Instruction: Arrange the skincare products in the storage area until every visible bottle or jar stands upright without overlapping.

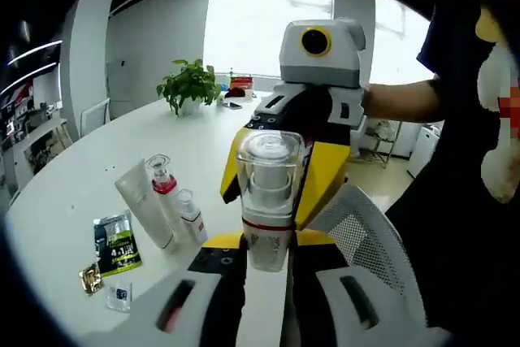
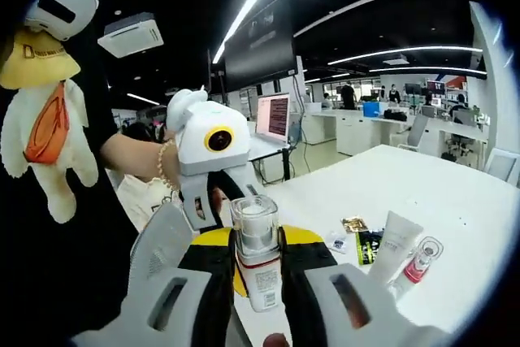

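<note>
Left gripper (image 1: 266,262): its two jaws rise on either side of a clear-capped bottle (image 1: 268,201) and press against its lower body, pinching it.
Right gripper (image 2: 258,282): its jaws are closed on the same bottle (image 2: 257,251) from the opposite side; in the left gripper view this gripper (image 1: 280,164) sits behind the bottle, facing the camera, with a person's hand (image 1: 313,107) on it.
Bottle: held upright in the air between the two grippers, above the near edge of the white table (image 1: 97,160); clear cap on top, a red band below it, a label with small print on the body.
Holder: a hand with a bead bracelet (image 2: 166,164) grips the left gripper (image 2: 213,160) as seen in the right gripper view.
On the table, well apart from the held bottle: a white tube (image 1: 145,205) lying flat, just beside it a small pump bottle with a red collar (image 1: 165,188) and a smaller white bottle (image 1: 191,215), both lying down.
Near the table's edge by the tube: a green and black sachet (image 1: 116,243), a gold sachet (image 1: 90,278) and a small clear packet (image 1: 119,296).
Far end of the table: a potted plant (image 1: 189,85).
Beside the table: a white mesh chair (image 1: 361,229).
Person's chest: a plush toy (image 2: 41,111) hangs on dark clothing.
</note>
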Available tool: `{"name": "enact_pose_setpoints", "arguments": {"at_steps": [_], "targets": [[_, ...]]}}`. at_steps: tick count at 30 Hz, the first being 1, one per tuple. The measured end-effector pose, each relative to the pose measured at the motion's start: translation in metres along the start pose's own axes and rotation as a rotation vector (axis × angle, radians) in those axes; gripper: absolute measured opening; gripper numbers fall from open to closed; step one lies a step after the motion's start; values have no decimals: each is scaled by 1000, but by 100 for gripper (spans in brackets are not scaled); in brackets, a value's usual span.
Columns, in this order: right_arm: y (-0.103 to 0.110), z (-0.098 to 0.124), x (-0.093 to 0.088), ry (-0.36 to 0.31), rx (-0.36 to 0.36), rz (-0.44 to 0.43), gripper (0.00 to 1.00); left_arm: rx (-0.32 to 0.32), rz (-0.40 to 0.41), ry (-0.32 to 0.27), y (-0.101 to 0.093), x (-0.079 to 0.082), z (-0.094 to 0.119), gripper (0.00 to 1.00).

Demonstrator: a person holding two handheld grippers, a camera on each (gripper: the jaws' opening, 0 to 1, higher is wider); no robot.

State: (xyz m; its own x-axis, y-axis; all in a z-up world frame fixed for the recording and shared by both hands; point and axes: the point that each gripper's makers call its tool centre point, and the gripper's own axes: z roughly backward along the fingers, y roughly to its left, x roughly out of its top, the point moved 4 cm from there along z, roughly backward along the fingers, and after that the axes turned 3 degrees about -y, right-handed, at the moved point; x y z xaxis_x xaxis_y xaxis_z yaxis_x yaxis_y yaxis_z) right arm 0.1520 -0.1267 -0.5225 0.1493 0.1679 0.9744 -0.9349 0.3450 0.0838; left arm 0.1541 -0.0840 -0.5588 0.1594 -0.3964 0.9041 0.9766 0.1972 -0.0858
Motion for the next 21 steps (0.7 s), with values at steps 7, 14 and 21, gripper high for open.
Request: {"name": "enact_pose_setpoints", "arguments": {"at_steps": [7, 14, 21], "targets": [[-5, 1, -9, 4, -72, -23, 26, -7, 5, -9, 11, -9, -10, 20], [-10, 4, -20, 26, -128, -38, 33, -2, 0, -5, 24, -19, -18, 20], [-18, 9, -27, 6, -195, -81, 41, 9, -45, 24, 36, -32, -28, 20]]}}
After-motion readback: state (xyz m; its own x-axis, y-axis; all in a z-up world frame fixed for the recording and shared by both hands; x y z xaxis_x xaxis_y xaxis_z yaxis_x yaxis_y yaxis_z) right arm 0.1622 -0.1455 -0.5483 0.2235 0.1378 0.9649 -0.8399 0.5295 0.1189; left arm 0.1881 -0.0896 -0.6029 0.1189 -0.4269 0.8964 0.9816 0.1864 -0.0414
